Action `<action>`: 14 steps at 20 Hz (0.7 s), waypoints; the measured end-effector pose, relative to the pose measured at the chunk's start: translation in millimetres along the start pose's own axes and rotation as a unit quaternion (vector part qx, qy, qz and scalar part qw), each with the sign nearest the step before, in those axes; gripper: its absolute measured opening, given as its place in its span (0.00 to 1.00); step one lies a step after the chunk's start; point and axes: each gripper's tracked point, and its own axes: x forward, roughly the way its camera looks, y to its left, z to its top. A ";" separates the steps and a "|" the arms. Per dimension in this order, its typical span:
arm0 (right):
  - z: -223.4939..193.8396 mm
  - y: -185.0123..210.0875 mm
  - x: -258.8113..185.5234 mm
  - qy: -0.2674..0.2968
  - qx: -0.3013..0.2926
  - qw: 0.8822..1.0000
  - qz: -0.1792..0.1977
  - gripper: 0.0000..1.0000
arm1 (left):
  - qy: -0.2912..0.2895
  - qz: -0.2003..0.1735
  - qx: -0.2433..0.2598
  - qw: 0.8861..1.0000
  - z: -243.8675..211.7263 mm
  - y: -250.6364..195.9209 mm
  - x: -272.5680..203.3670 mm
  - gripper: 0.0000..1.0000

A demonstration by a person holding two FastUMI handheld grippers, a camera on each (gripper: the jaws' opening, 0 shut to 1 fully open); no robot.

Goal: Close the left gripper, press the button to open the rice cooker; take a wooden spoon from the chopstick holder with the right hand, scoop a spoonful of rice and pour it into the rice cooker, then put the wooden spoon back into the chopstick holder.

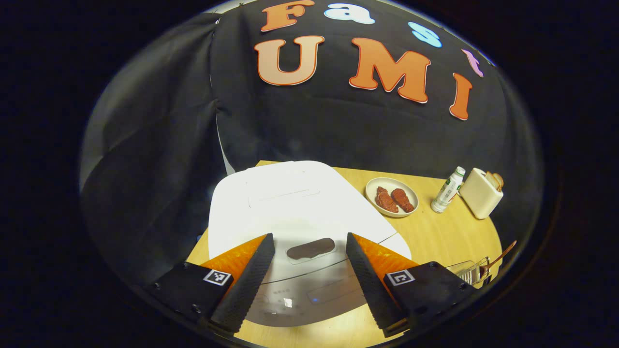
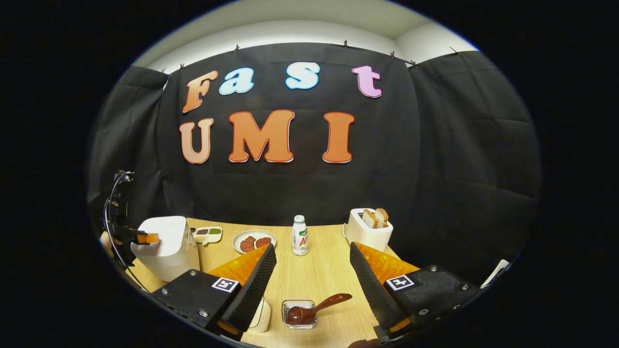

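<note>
White rice cooker with rounded corners, lid down, standing at the left end of the tabletop; dark oval button set in the front of the lid, a small lit panel below it. Left tongs spread wide, poised just above the button, touching nothing. Seen from the right gripper view as a pale block far left, with the left tongs beside its front. Right tongs likewise spread wide, holding nothing, above the near edge. Between their fingers, a small clear glass container with a wooden spoon lying in it, bowl down, handle slanting up to the right. A pale cylinder partly hidden behind the left finger; cannot tell what it is. Light wood tabletop carrying a plate with two reddish-brown pieces, a small white bottle, a white toaster with bread in its slots, and a small tray of divided portions. Black cloth wall behind, pale wall above.
</note>
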 end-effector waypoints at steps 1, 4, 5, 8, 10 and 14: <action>3.4 -2.9 -0.4 -0.006 0.001 1.000 -0.004 0.95 | -0.011 -0.004 -0.007 1.000 9.1 0.8 -7.1 1.00; 11.7 -9.7 -1.0 -0.016 0.001 1.000 -0.016 0.95 | -0.063 0.000 0.020 0.998 51.4 10.8 -40.4 1.00; 13.7 -10.8 -1.6 -0.019 0.003 1.000 -0.018 0.95 | -0.082 0.001 0.027 0.996 66.3 13.1 -55.2 1.00; 21.6 -9.9 -2.7 -0.026 0.007 0.999 -0.019 0.95 | -0.126 0.004 0.034 0.991 111.8 22.8 -101.0 1.00; 28.9 -10.6 -3.3 -0.033 0.004 0.999 -0.021 0.95 | -0.165 0.001 0.032 0.986 141.5 28.4 -135.6 1.00; 45.7 -9.2 -6.1 -0.046 0.001 0.999 -0.019 0.95 | -0.226 -0.005 0.029 0.974 180.0 32.8 -197.4 1.00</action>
